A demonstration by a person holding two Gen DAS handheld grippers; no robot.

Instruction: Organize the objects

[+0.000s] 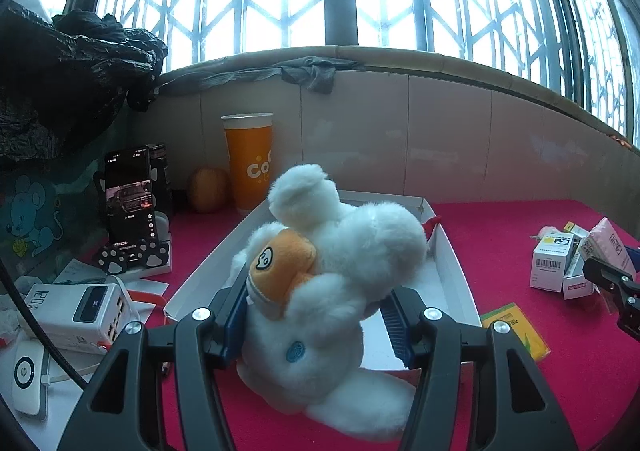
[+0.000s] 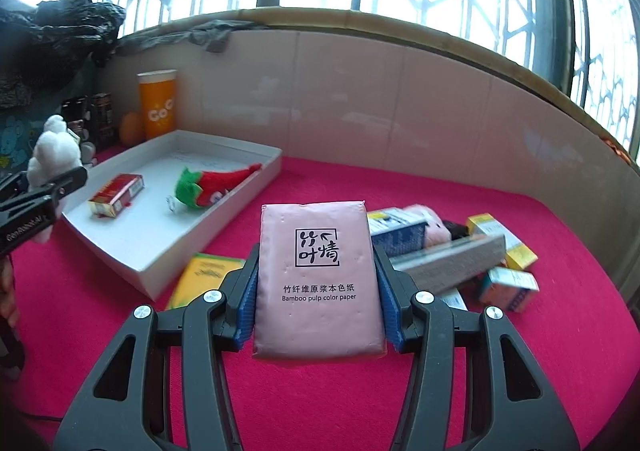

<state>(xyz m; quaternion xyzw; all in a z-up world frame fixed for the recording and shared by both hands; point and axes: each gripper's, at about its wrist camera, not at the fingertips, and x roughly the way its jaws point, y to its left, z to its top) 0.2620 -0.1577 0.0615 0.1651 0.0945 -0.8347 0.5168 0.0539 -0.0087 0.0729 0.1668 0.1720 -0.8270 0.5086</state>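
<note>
My left gripper (image 1: pixel 318 313) is shut on a white plush toy (image 1: pixel 340 263) with an orange patch, held above the near end of the white tray (image 1: pixel 452 251). My right gripper (image 2: pixel 316 283) is shut on a pink tissue pack (image 2: pixel 318 279) above the red cloth, right of the white tray (image 2: pixel 160 247). The tray holds a red box (image 2: pixel 116 195) and a red-and-green plush (image 2: pixel 212 187). The left gripper with the plush toy (image 2: pixel 52 155) shows at the left of the right wrist view.
Several small boxes (image 2: pixel 480 251) and a yellow packet (image 2: pixel 204 275) lie on the red cloth right of the tray. An orange cup (image 1: pixel 250 163), a phone on a stand (image 1: pixel 130 203) and a power bank (image 1: pixel 80 307) stand at the left. A low wall runs behind.
</note>
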